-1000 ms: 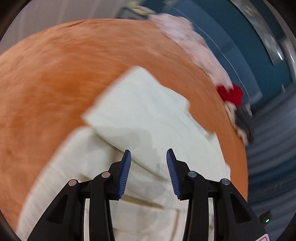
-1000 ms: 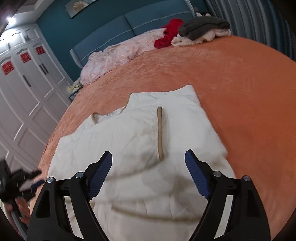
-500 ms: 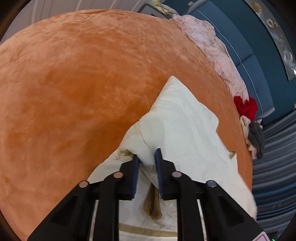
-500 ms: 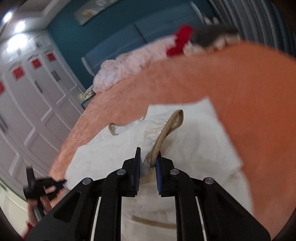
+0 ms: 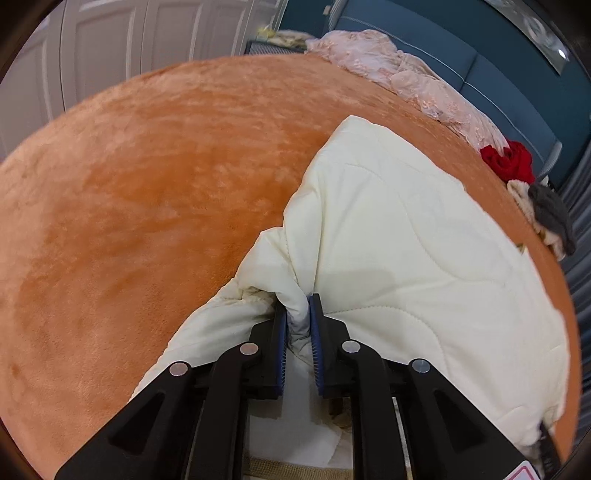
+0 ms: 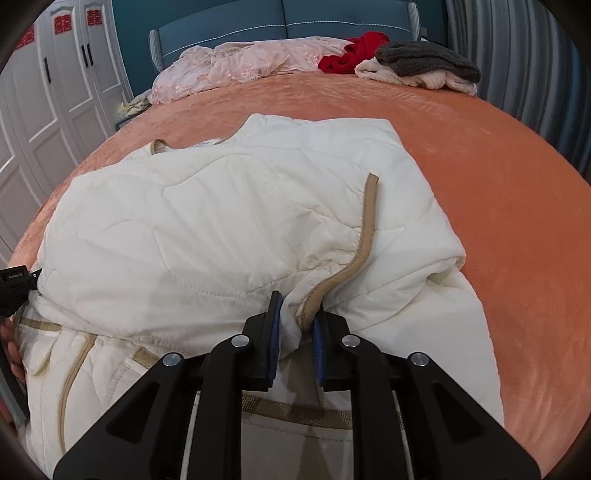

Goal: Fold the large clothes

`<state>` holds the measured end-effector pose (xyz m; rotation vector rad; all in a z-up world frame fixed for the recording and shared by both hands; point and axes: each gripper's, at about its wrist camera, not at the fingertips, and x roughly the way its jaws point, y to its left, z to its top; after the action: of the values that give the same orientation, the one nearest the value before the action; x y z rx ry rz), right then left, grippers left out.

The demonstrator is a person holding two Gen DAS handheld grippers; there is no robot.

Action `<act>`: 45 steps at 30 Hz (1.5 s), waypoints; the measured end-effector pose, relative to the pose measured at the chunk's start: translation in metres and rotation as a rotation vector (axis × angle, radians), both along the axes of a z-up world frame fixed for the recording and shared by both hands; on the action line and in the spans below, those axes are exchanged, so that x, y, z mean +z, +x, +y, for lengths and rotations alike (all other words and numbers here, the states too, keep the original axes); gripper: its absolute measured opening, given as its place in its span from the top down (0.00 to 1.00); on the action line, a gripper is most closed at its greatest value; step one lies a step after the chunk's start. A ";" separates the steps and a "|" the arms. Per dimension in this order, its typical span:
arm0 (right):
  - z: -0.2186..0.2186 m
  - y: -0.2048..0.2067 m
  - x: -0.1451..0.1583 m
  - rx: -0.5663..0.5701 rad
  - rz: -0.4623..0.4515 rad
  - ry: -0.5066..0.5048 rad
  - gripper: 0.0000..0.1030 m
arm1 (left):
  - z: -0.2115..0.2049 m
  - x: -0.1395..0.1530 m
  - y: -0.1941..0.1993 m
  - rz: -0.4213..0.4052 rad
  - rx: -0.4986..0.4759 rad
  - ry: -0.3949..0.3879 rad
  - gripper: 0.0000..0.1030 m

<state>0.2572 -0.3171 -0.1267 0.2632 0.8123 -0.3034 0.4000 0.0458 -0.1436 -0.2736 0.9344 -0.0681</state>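
Two claws are seen clamped on one cream quilted jacket point(image 6: 221, 221), which is spread across the orange bedspread point(image 6: 498, 177); the left claw point(image 5: 297, 306) is closed down to a narrow slot, a bunched ridge of the cream fabric being pinched between its blue pads point(image 5: 316, 332); its jaws have just been closing, and cloth is plainly between them; ahead of and to the right of that claw the jacket's quilted panel point(image 5: 406, 240) is laid out, while bare bedspread point(image 5: 147, 203) is seen ahead and to its left.

The right claw point(image 6: 295, 314) is likewise drawn nearly together, its jaws having just been closing; a fold of the jacket is gripped there, with the tan trim strip point(image 6: 365, 221) running up and away from just between the pads; the bulk of the garment is mounded ahead of and to the left of this claw, and a lower layer with tan piping is seen beneath it. At the far left of the right claw's view, part of the other black tool point(image 6: 14, 284) and a hand point(image 6: 11, 350) are caught at the jacket's edge.

Far beyond both claws, at the blue headboard point(image 6: 288, 22), a pink lace cover point(image 6: 240, 62), a red garment point(image 6: 354, 51) and a grey knit point(image 6: 424, 55) on a pale fleece are piled; white wardrobe doors point(image 6: 44, 110) are seen off to the left.
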 end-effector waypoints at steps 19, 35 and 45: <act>0.024 0.089 0.102 0.189 -0.188 0.113 0.41 | 0.016 0.102 0.068 -0.054 -0.090 -0.123 0.84; 0.081 0.304 0.020 0.274 0.046 0.200 0.46 | -0.056 0.017 0.172 0.033 -0.145 -0.024 0.84; 0.080 0.310 0.001 0.327 -0.029 0.239 0.99 | -0.056 -0.008 0.162 -0.070 -0.131 -0.011 0.83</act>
<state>0.5668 -0.2372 -0.1261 0.3517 0.8491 0.1060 0.5615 -0.0104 -0.1515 -0.2189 0.8817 -0.2022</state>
